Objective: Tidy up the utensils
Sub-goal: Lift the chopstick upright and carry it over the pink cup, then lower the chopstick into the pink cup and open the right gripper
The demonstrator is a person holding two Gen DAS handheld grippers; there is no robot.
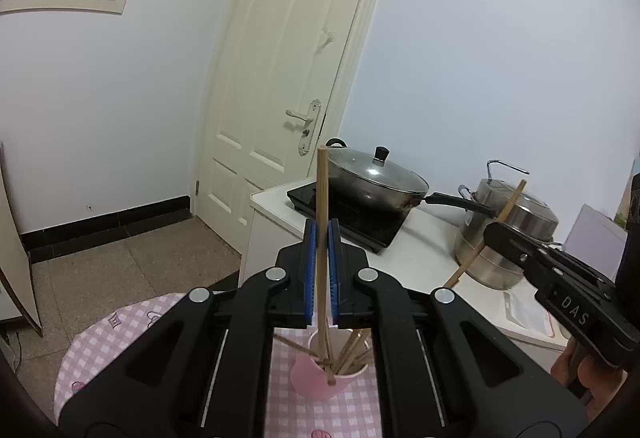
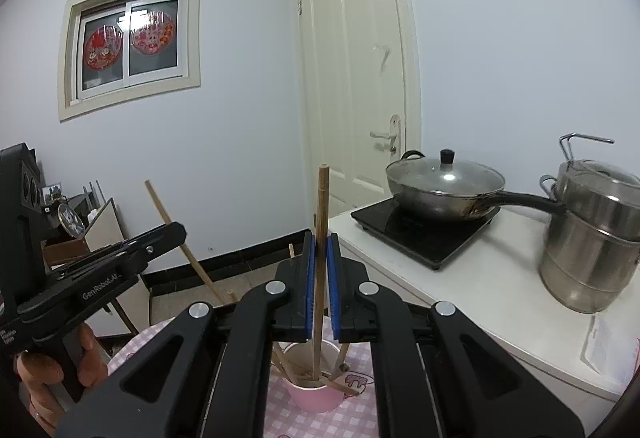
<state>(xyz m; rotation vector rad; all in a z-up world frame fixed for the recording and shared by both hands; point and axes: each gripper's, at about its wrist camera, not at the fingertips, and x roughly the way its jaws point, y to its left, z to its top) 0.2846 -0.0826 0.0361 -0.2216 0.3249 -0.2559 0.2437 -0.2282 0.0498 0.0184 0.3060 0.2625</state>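
A pink cup (image 1: pixel 320 382) holding several wooden chopsticks stands on a pink checked tablecloth (image 1: pixel 120 334); it also shows in the right wrist view (image 2: pixel 316 398). My left gripper (image 1: pixel 321 238) is shut on one upright chopstick (image 1: pixel 322 190) whose lower end rests at the cup's rim. My right gripper (image 2: pixel 319 250) is shut on another upright chopstick (image 2: pixel 322 206) that reaches down into the cup. Each gripper shows in the other's view, holding its chopstick (image 1: pixel 510 202) (image 2: pixel 168 218) tilted.
A white counter (image 2: pixel 500 278) at the right carries a black induction hob with a lidded wok (image 2: pixel 444 186) and a steel steamer pot (image 2: pixel 592 238). A white door (image 1: pixel 288 86) stands behind. A wooden board leans at the left (image 2: pixel 108 230).
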